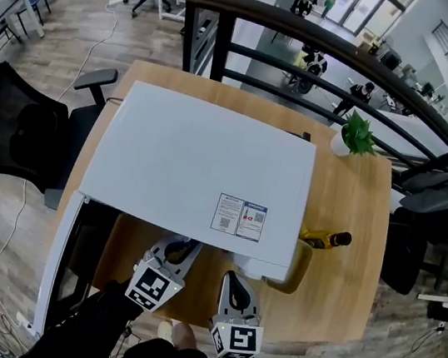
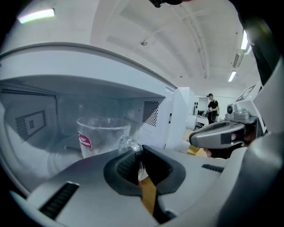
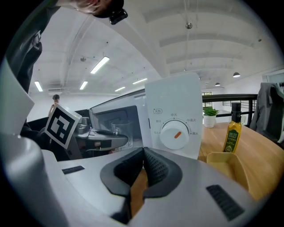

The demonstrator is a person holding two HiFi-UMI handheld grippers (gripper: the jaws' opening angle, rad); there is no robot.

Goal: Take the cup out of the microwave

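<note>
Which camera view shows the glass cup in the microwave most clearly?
The left gripper view: the cup stands close, with its handle pinched in the left claw. The right gripper view shows it small. In the head view the microwave hides it.

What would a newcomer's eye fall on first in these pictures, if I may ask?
The big white microwave fills most of the wooden table, with its door swung open at the left. Inside stands a clear glass cup, and the left gripper has its jaws closed on the cup's handle. The right gripper is shut and empty before the dial, with an oil bottle off to the right.
</note>
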